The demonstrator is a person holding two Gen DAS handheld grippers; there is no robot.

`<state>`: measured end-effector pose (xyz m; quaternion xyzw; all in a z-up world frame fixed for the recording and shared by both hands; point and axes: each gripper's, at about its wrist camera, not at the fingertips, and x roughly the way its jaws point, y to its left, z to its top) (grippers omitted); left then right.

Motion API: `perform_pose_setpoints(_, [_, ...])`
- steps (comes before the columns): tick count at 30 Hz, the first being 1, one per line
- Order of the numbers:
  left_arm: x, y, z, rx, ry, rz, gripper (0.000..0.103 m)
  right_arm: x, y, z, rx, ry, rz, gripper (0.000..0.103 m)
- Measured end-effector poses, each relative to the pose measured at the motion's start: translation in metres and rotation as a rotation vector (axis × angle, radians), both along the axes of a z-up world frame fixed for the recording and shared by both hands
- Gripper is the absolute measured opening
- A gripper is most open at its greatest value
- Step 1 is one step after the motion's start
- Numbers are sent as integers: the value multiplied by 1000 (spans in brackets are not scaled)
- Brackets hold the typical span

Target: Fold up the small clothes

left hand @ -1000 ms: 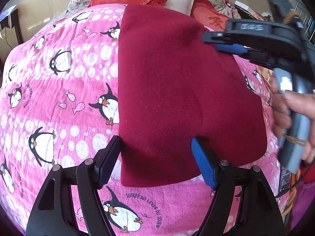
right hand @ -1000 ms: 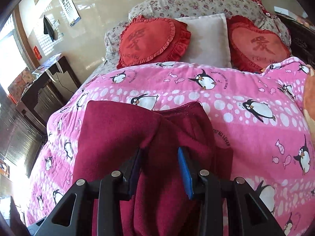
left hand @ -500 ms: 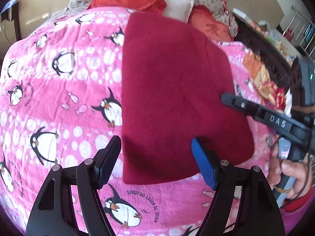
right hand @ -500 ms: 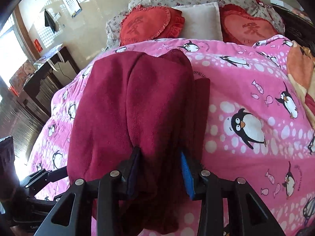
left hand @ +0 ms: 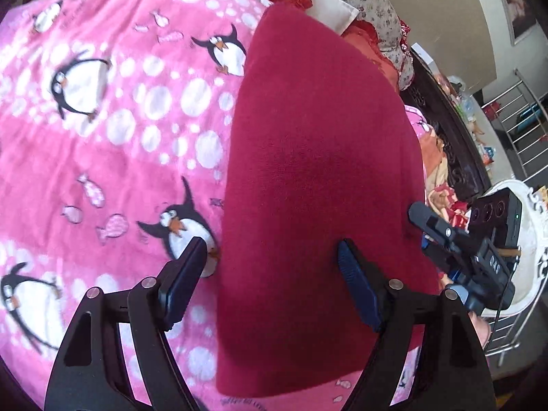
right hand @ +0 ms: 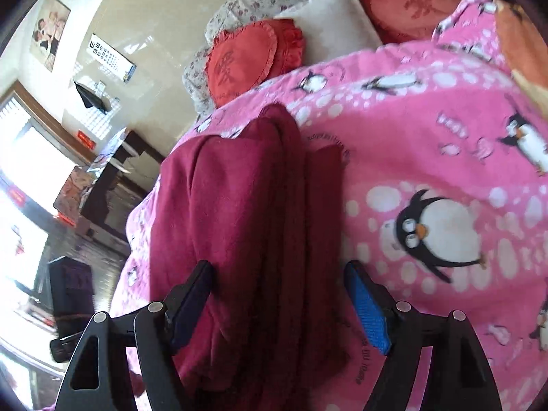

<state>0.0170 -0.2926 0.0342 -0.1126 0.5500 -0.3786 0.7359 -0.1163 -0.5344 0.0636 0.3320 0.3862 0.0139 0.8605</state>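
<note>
Now, garment: the dark red garment (left hand: 318,171) lies on the bed's pink penguin blanket (left hand: 113,157), folded over itself into a long stack.
Your left tool (left hand: 274,267): jaws wide, just opened a little further; the near left edge of the cloth sits between them, no pad pressing.
Your right tool (right hand: 281,294): jaws have just been opening; the folded layers lie between the pads, released.
Done so far: judging by the stacked layers, one fold lengthwise is laid down and let go.
Left to do: probably a crosswise fold to make it compact, plus squaring the uneven edge.
Left wrist view only: the smooth top face, and your right tool (left hand: 441,239) coming in at the cloth's right edge.
Right wrist view only: the layered side of the garment (right hand: 246,226), with ridges and a lower layer sticking out, plus heart-shaped cushions (right hand: 239,61) at the bed's head.
</note>
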Motion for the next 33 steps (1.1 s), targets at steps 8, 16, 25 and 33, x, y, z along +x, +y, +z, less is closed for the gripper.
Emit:
perform_pose_setpoints(8, [-2,-24,5,6,-35,-80,74,6,30,-5,-127,15,63,64])
perform_pose_setpoints(16, [-30,14,54,3,-89,-122,48,-19,46,33,-34,-43,105,44])
perform_pose_setpoints(25, [-86,97,40,159,-57,-107,48,-49,110,7,49,70,198,47])
perform_pose_setpoints(33, [-109,118,30,250,-143,3,62,-96,135,44,-134,32,173,47])
